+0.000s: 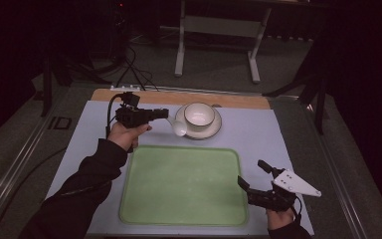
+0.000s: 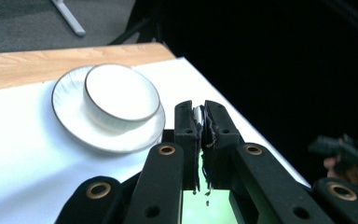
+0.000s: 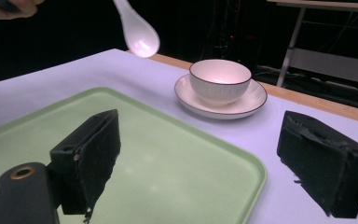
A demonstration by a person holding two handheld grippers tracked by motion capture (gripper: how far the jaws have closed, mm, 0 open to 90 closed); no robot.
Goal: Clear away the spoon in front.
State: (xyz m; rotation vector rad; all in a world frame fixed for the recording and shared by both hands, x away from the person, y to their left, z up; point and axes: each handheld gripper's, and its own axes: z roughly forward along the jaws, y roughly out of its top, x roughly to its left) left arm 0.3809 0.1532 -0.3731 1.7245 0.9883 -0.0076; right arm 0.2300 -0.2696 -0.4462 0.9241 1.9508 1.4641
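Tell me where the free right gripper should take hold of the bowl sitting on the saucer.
Probably the rim of the bowl: one jaw inside, one outside, coming down from above on the side nearest the green tray. It stands upright and open on its saucer, with walls too wide to span easily. The right gripper is open; the left gripper is shut on the spoon.

A white ceramic spoon (image 3: 137,32) hangs in the air, bowl end down, its handle pinched in the left gripper (image 2: 199,119). Just beside it a white, dark-rimmed bowl (image 1: 199,114) sits upright on a matching saucer (image 1: 214,130) (beyond the green tray (image 1: 184,186)).
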